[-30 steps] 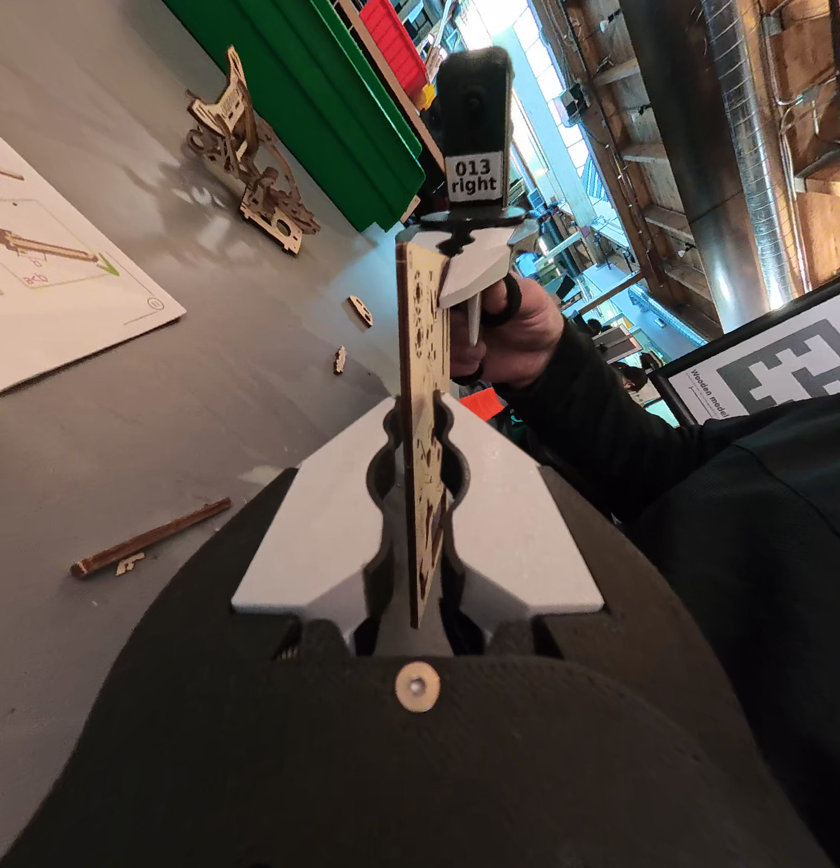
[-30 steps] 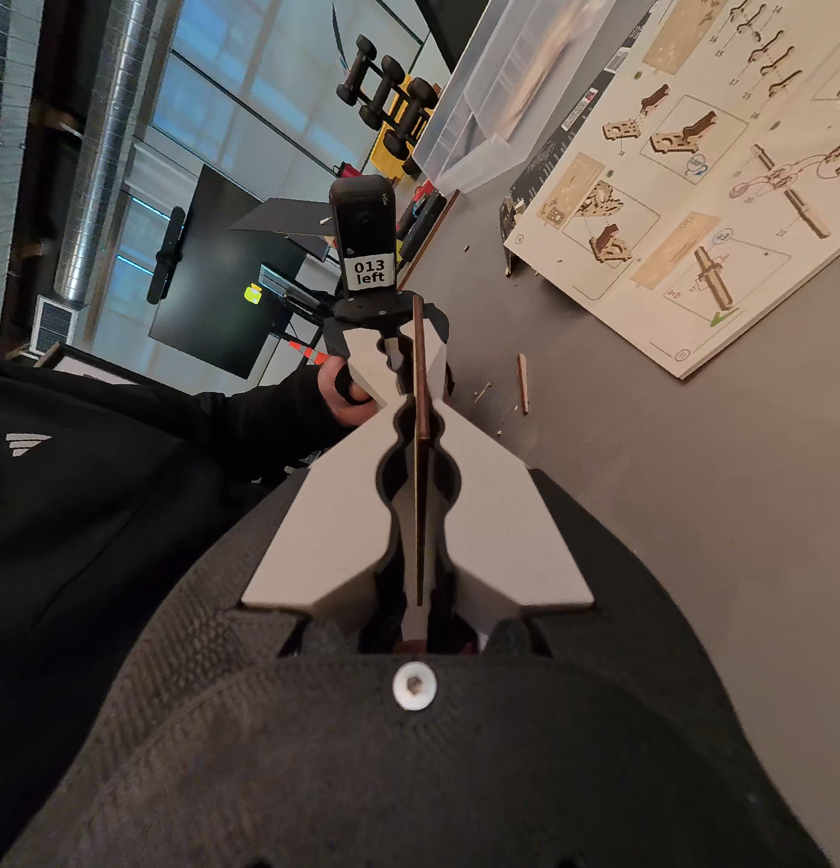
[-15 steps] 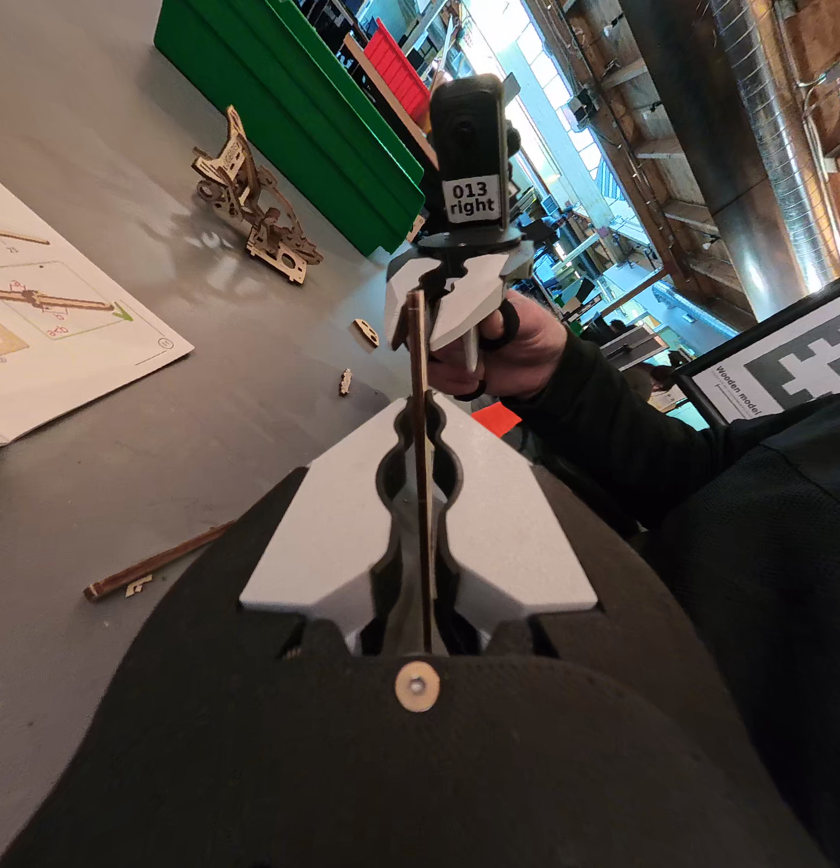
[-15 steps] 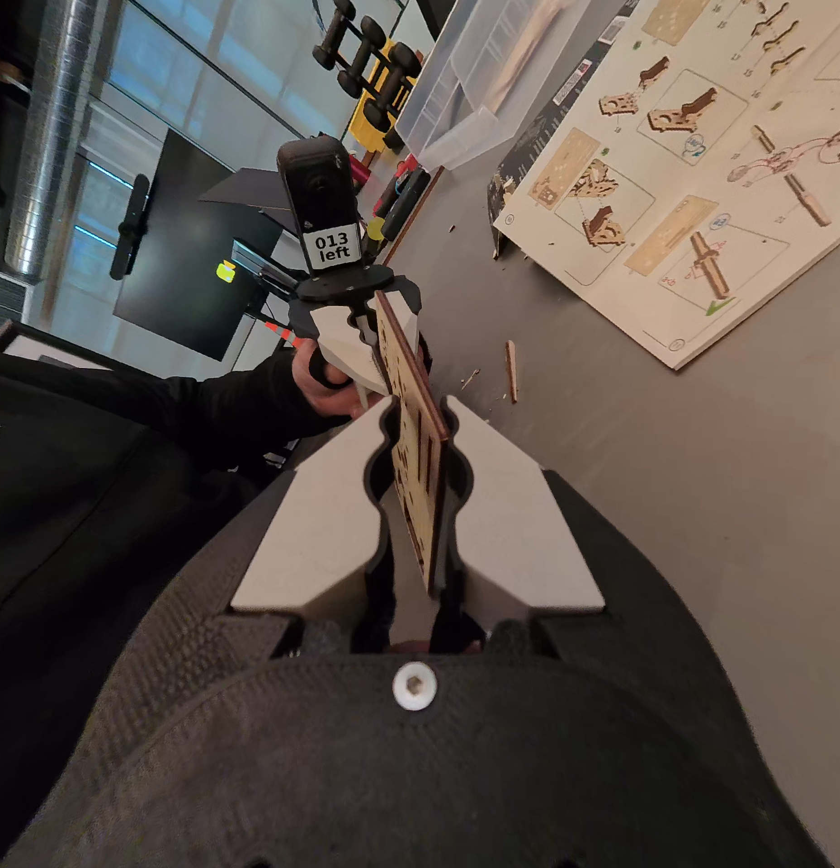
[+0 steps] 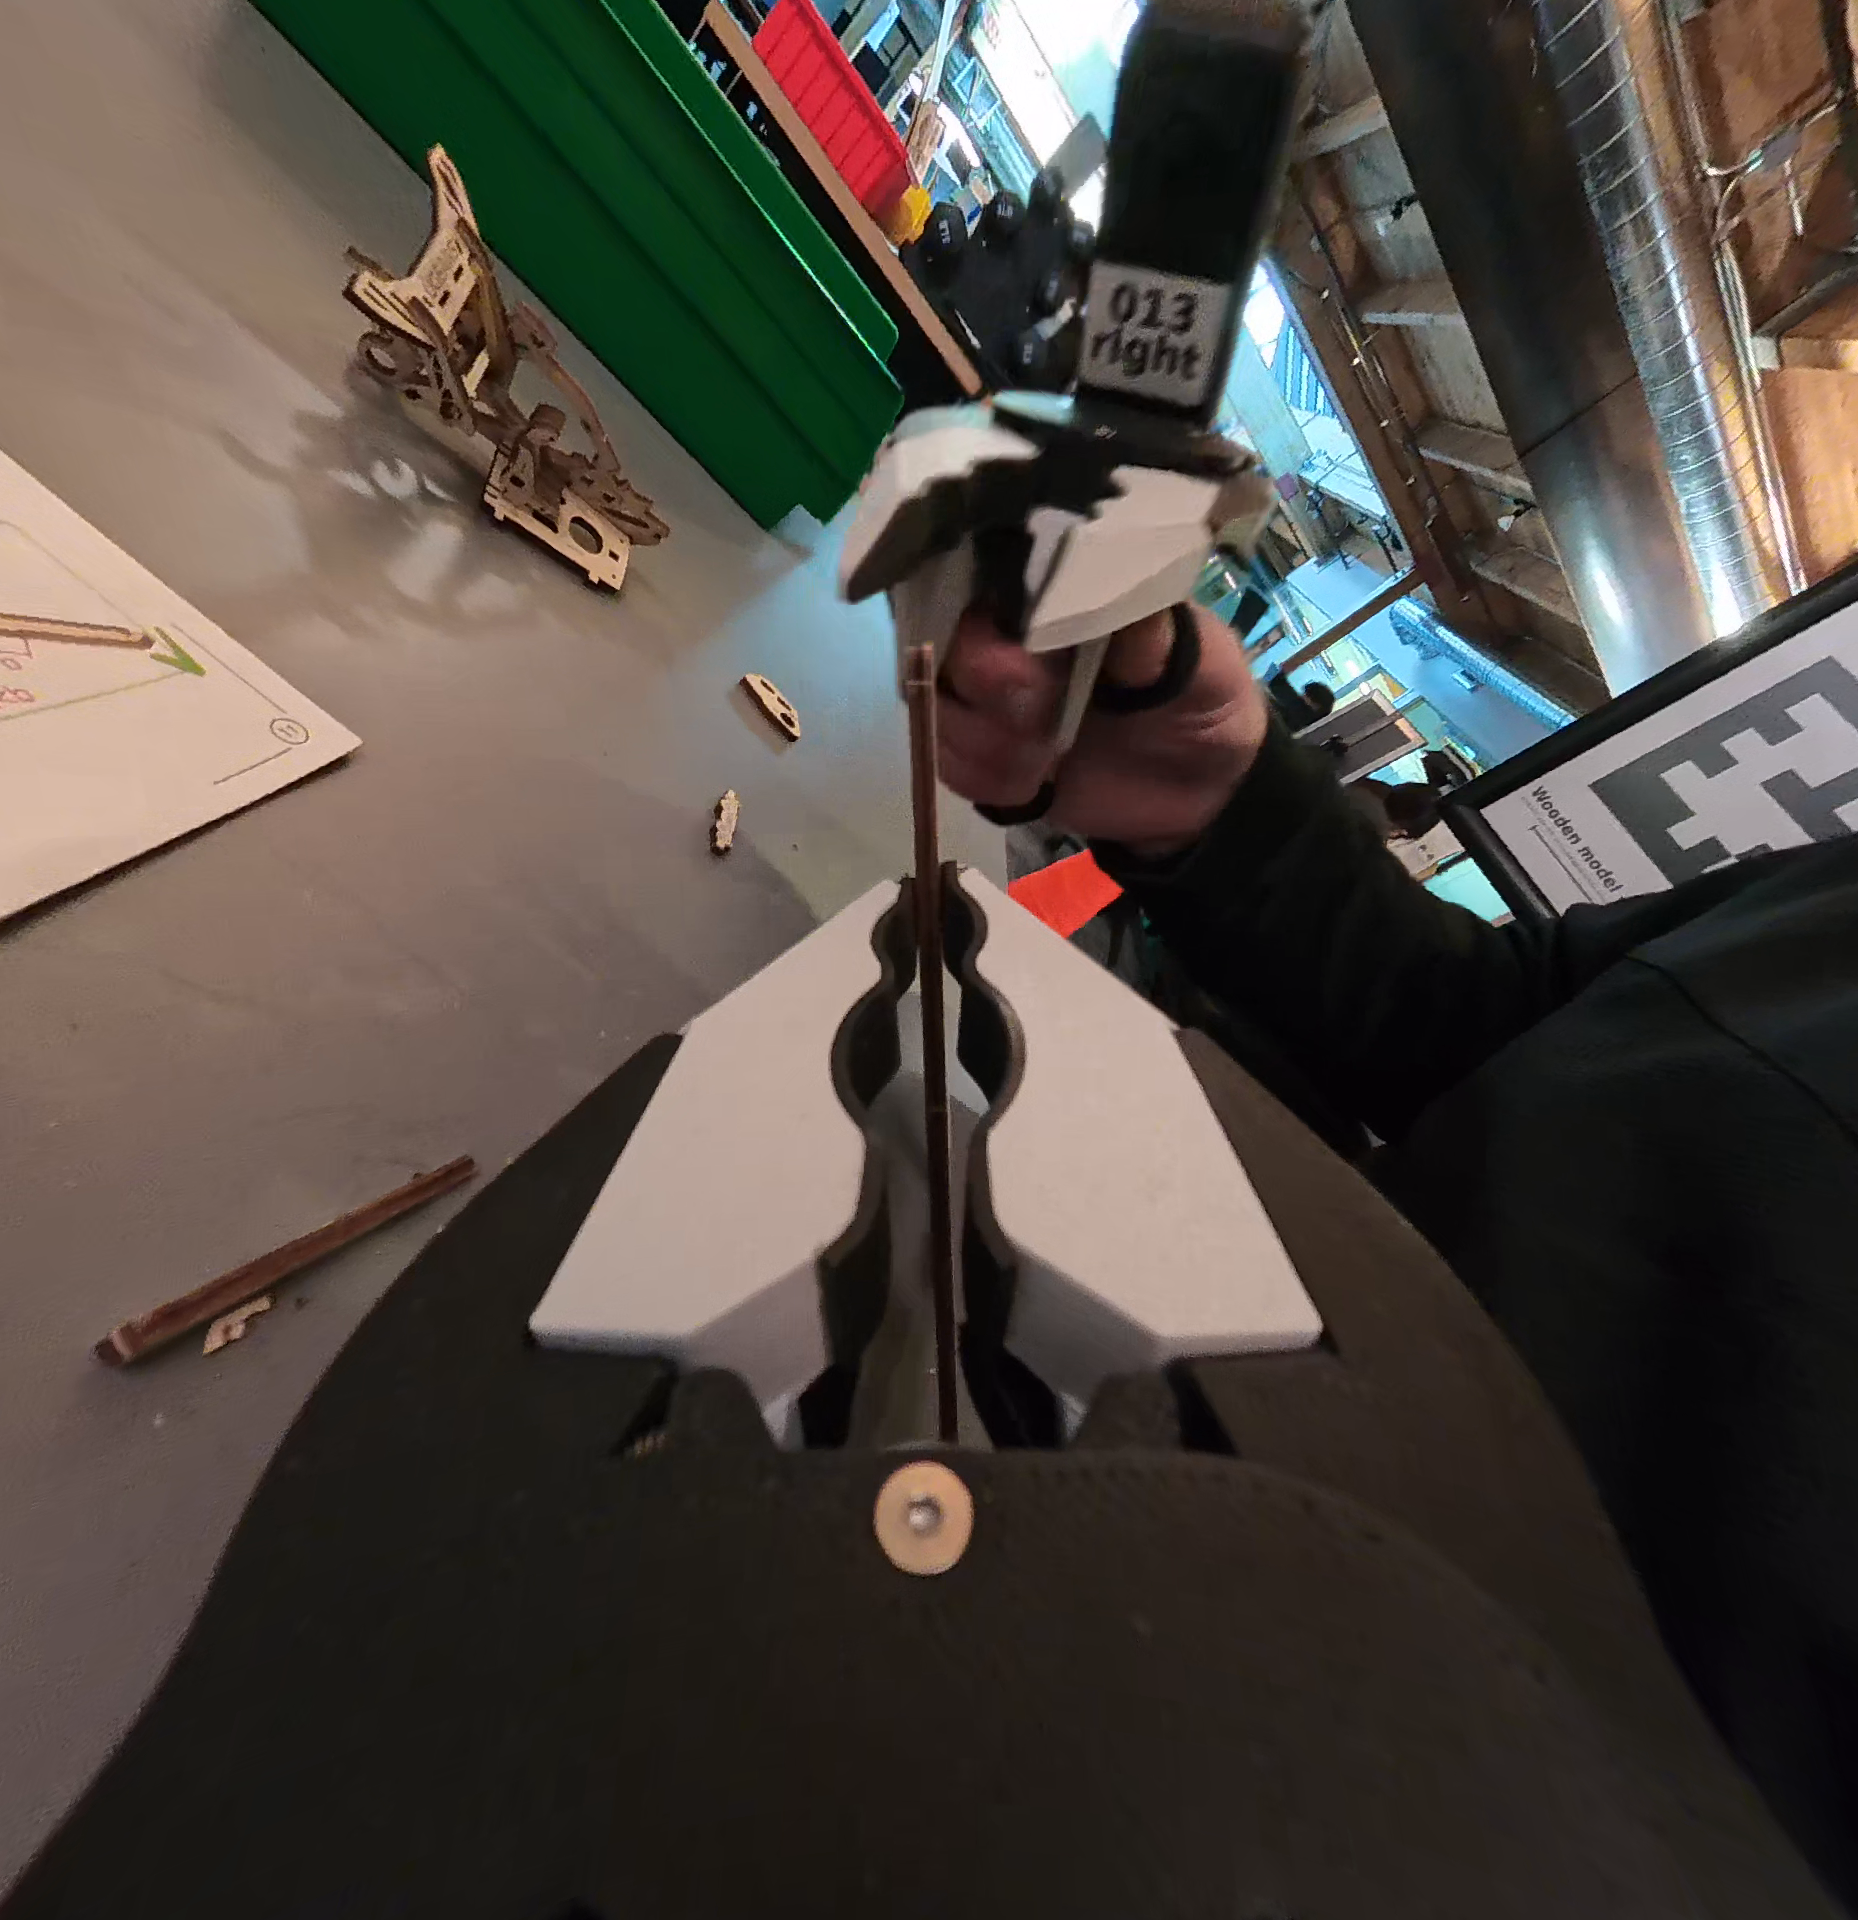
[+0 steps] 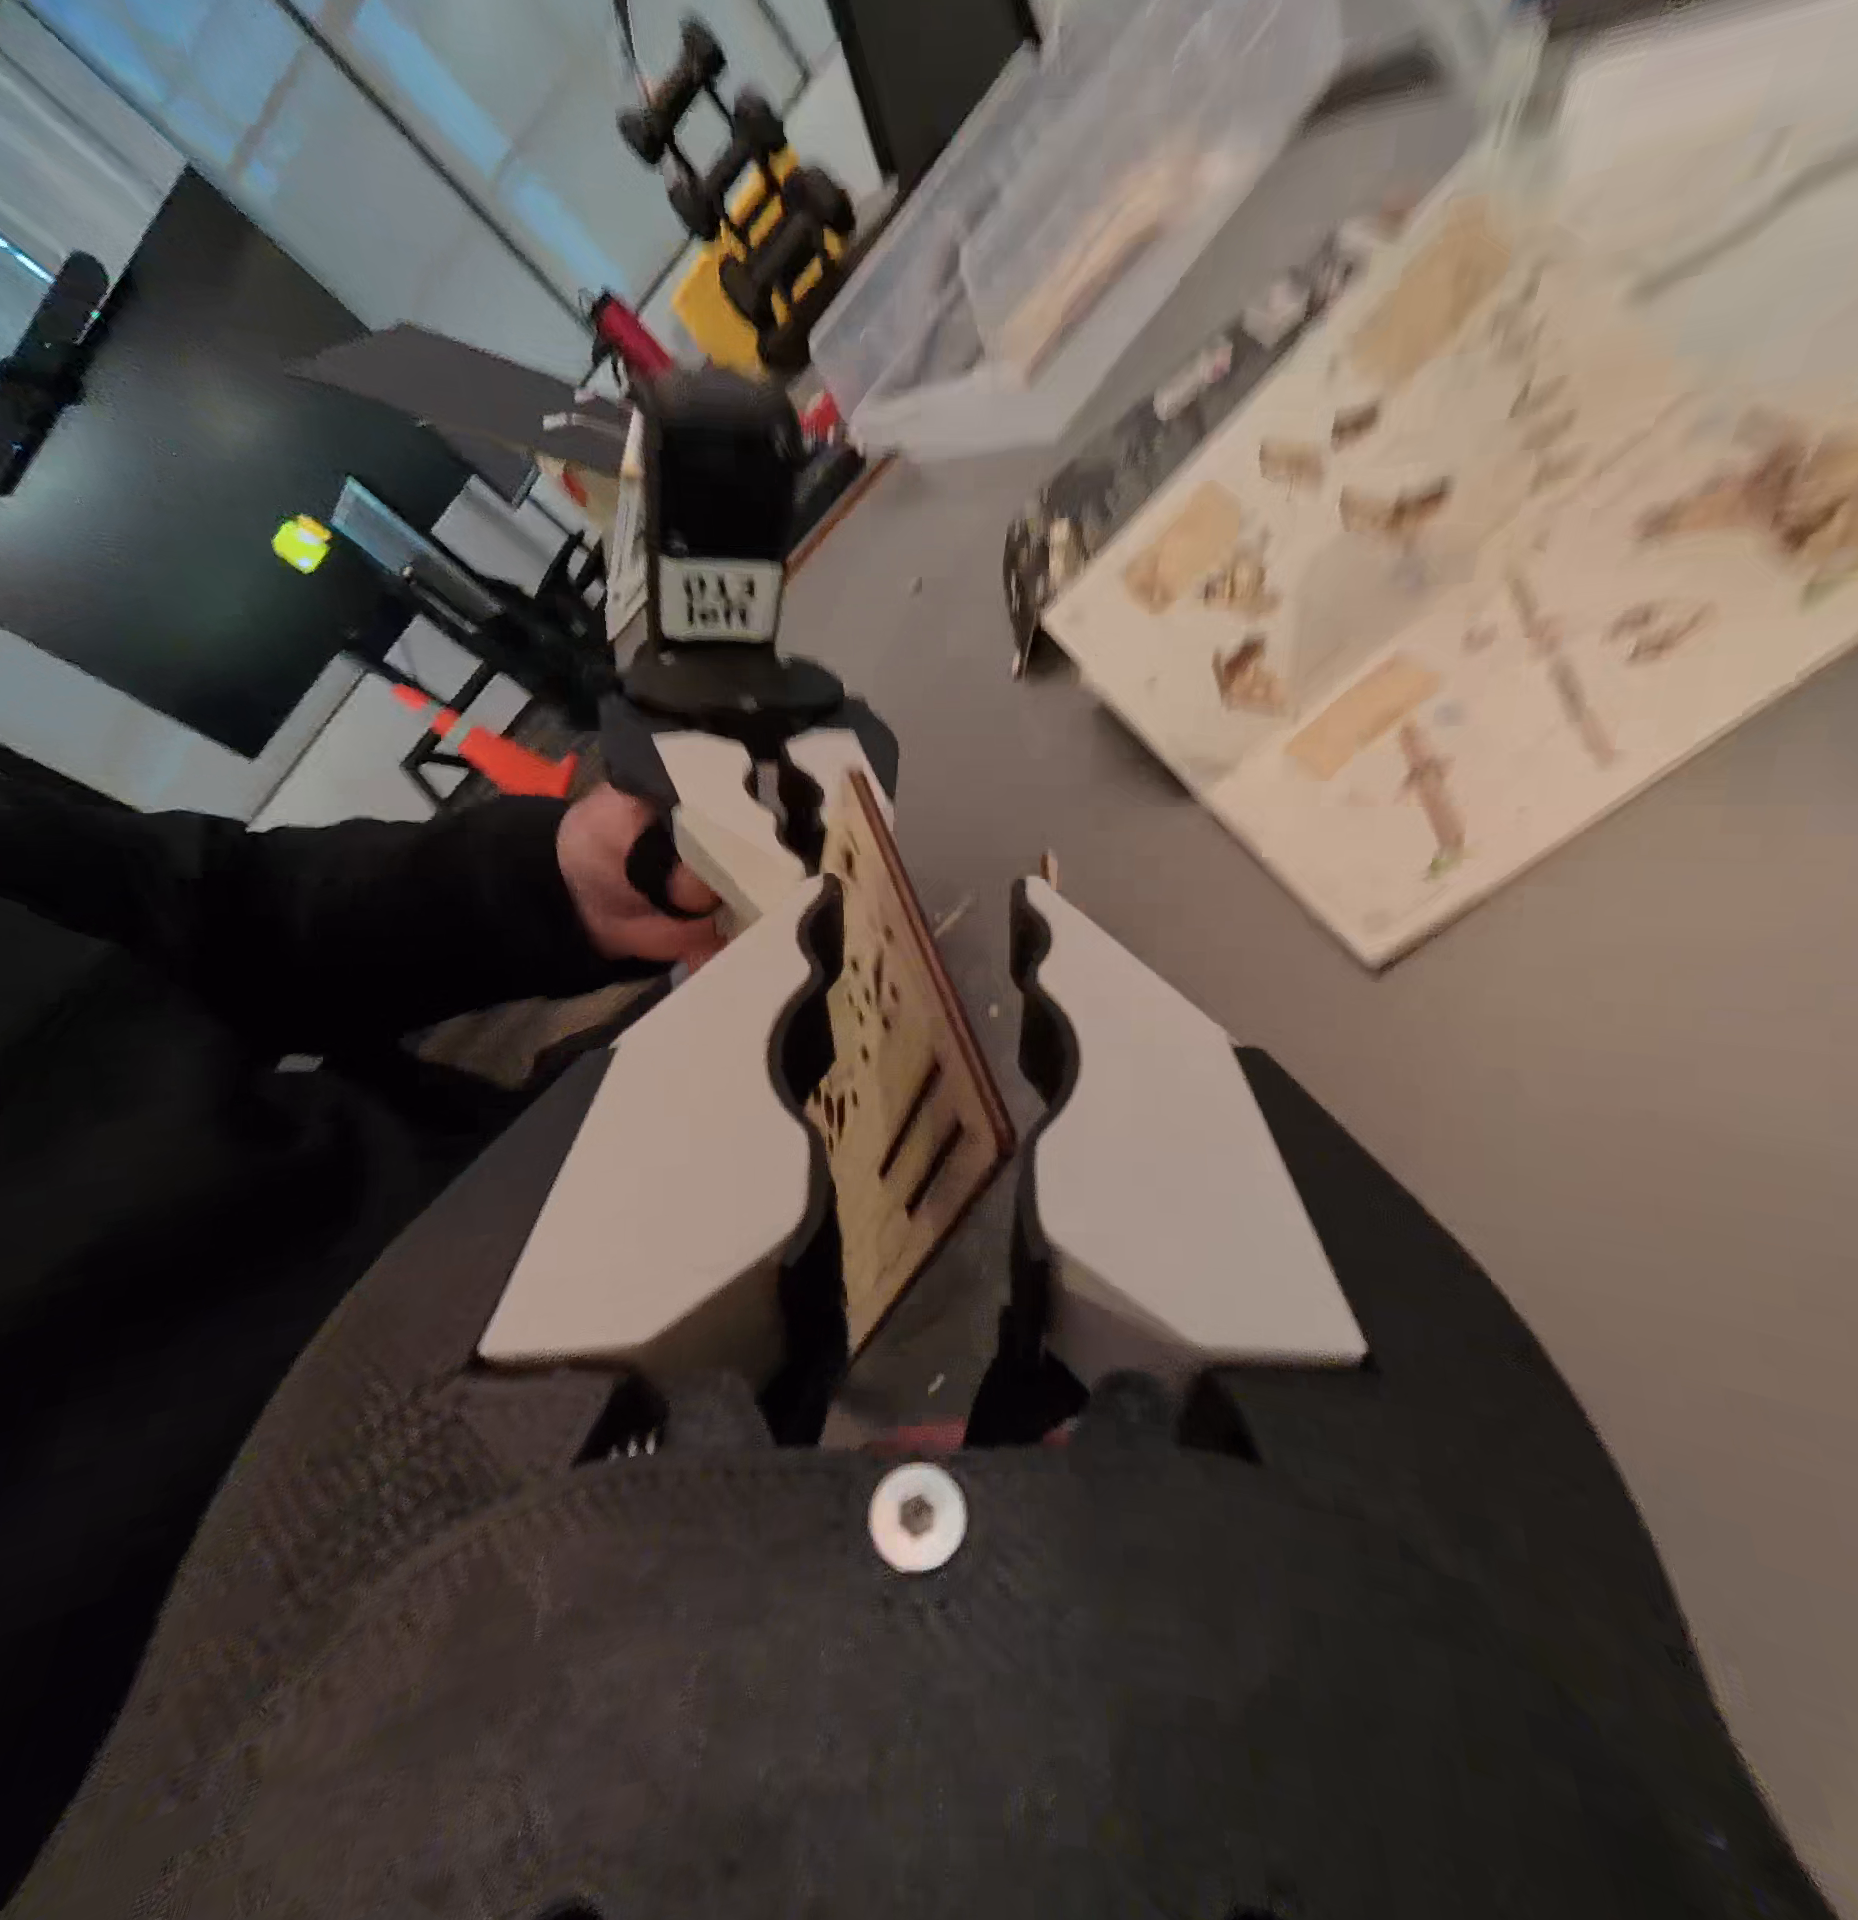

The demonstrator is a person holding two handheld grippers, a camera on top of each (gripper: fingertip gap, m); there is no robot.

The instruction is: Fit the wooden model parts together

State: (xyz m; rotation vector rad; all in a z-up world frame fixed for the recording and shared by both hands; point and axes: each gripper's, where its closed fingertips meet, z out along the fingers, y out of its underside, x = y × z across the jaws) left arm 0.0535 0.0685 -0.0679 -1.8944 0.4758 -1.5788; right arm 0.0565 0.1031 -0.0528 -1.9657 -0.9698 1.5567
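Left gripper — narrow, clamped on a thin wooden sheet, seen edge-on in its own view and pointing toward 12 o'clock. In the right wrist view the same sheet shows its pale, laser-cut face, tilted, lying in the gap of the right gripper.

Right gripper — fingers spread wide, not closed on the sheet; whether either finger touches it cannot be told. From the left wrist view it sits at 12 o'clock, blurred, held by a hand in a dark sleeve.

Table — grey. Items on it, left wrist view:
- part-built wooden model, 10 o'clock, beside a green bin;
- instruction sheet, 9 o'clock edge;
- two small wooden pieces, near centre;
- wooden stick, 8 o'clock.

Right wrist view: the instruction sheet at 2 o'clock, blurred — a clear plastic tub beyond it.
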